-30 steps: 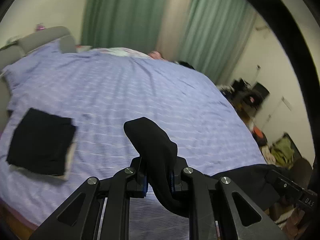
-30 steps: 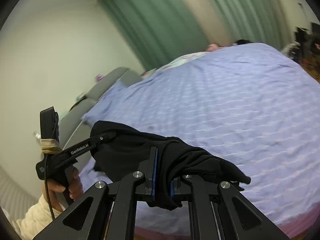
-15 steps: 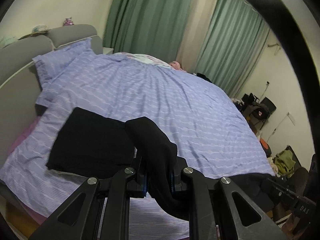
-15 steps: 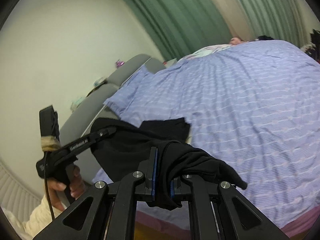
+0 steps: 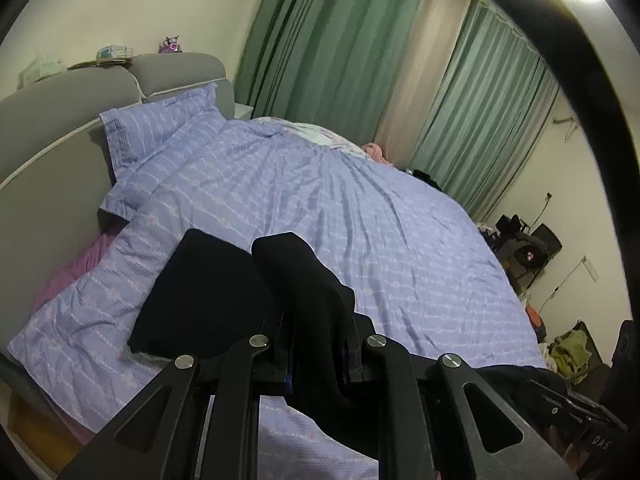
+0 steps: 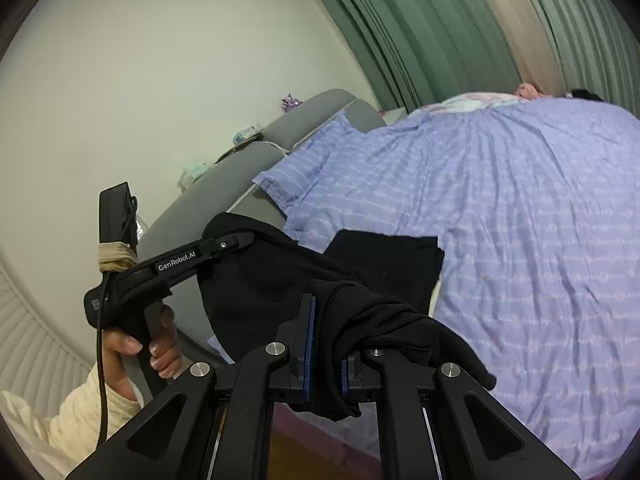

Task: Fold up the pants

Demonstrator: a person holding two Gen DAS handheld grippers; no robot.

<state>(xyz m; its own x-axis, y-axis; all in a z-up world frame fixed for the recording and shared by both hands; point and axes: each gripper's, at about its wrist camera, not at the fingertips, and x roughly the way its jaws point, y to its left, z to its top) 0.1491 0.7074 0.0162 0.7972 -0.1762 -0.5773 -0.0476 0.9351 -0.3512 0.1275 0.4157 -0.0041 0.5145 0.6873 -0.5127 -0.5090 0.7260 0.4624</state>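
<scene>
Black pants [image 5: 304, 280] hang bunched between my two grippers above the near edge of the bed. My left gripper [image 5: 320, 344] is shut on one end of them, the cloth bulging up over its fingers. My right gripper [image 6: 326, 344] is shut on the other end, and the black pants [image 6: 260, 280] stretch across to the left gripper [image 6: 232, 240], held by a hand [image 6: 136, 348] in a cream sleeve. A folded black garment [image 5: 200, 292] lies flat on the bed just beyond the left gripper; the folded garment [image 6: 392, 264] also shows behind the hanging cloth.
The bed's lilac striped cover [image 5: 380, 240] spreads ahead, with a matching pillow [image 5: 160, 132] against the grey headboard [image 5: 52, 128]. Small items sit on top of the headboard. Green curtains [image 5: 328, 40] hang behind. Chairs and bags [image 5: 528, 244] crowd the floor on the right.
Both grippers have swept sideways toward the headboard with the pants still held. The folded black garment, earlier off to the left, now lies right in front of the left gripper.
</scene>
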